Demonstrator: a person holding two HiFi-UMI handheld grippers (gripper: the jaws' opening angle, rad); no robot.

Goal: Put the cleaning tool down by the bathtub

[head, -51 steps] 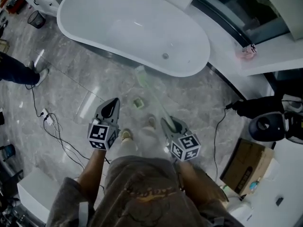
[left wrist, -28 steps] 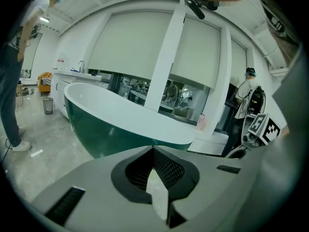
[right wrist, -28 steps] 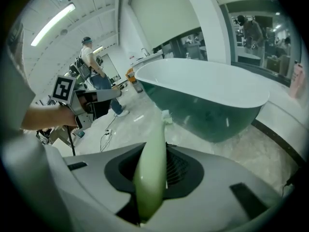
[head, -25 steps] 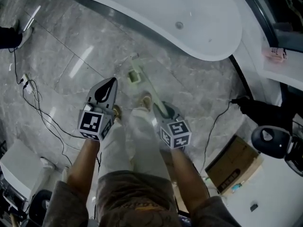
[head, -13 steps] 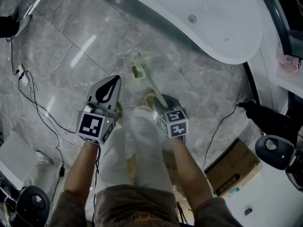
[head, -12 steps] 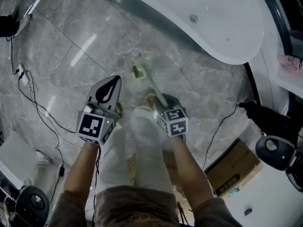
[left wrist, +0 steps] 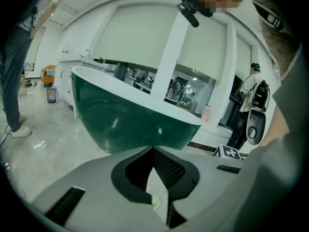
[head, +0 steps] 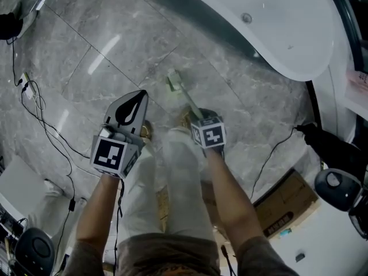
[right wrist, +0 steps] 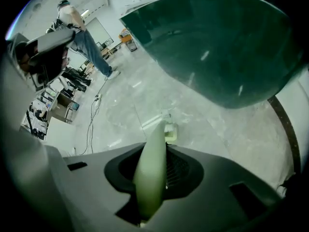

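Right tongs [head: 196,117] clamp the pale green cleaning tool [head: 184,95], its head ahead of them, low near the floor [head: 86,50] beside the bathtub [head: 287,33], left tongs [head: 140,95] closed and empty: the set-down likely goes best lowered slowly, head flat first, before releasing.

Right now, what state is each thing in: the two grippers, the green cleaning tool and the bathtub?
cleaning tool: held by its handle, head aimed down at the floor near the bathtub; contact unclear.
right gripper: shut on the cleaning tool.
left gripper: shut, nothing between its jaws.
bathtub: empty, no water seen.
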